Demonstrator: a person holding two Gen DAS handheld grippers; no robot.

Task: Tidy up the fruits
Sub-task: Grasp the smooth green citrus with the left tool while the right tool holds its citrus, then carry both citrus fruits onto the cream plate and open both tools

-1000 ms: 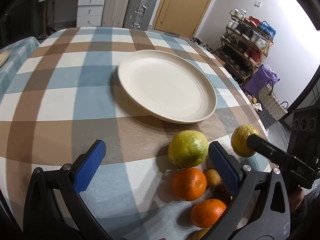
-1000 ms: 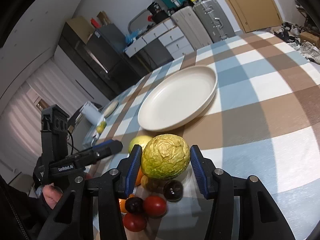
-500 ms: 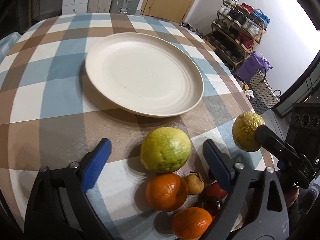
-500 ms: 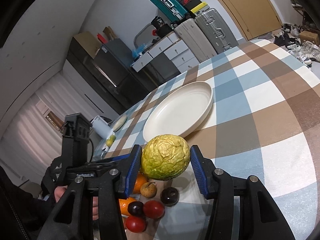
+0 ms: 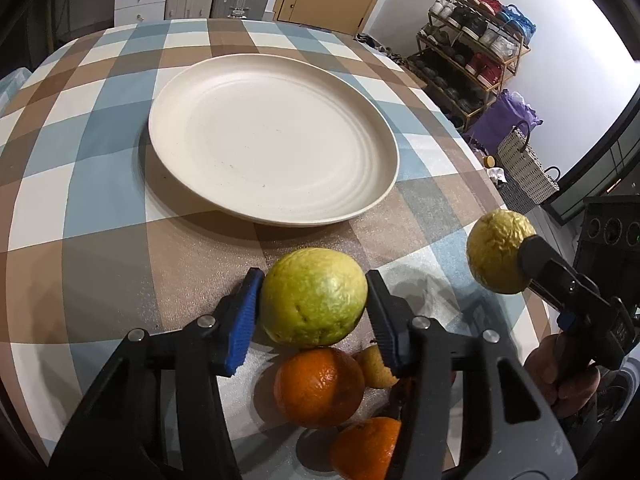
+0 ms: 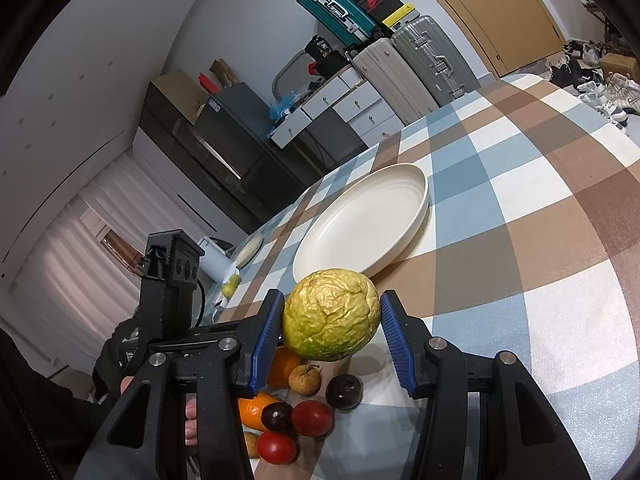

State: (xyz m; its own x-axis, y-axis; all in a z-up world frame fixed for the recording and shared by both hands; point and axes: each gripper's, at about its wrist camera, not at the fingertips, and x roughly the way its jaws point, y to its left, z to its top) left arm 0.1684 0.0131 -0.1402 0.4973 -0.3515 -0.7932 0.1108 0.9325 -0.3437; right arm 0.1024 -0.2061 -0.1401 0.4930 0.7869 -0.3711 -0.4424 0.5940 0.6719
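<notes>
On the checked tablecloth a green-yellow fruit (image 5: pixel 314 298) sits between the blue pads of my left gripper (image 5: pixel 313 276). Its jaws are closing and both pads touch the fruit's sides. My right gripper (image 6: pixel 332 300) is shut on a wrinkled yellow fruit (image 6: pixel 331 314), held above the table; the left wrist view has that fruit (image 5: pixel 498 250) at the right. Beyond both lies a cream plate (image 5: pixel 272 140), bare inside. Behind the left gripper lie two oranges (image 5: pixel 320 386), a small tan fruit (image 5: pixel 374 366), dark plums (image 6: pixel 344 390) and red fruits (image 6: pixel 312 418).
The round table's edge (image 5: pixel 500 200) curves close on the right, with a shoe rack (image 5: pixel 476 40) and bags on the floor beyond it. Suitcases (image 6: pixel 400 68) and drawers stand against the far wall. A small dish and a white object (image 6: pixel 216 260) sit at the table's far left.
My left gripper moved in over the green-yellow fruit and its jaws came together from wide apart onto its sides. The right gripper keeps hold of the wrinkled yellow fruit, almost still.
</notes>
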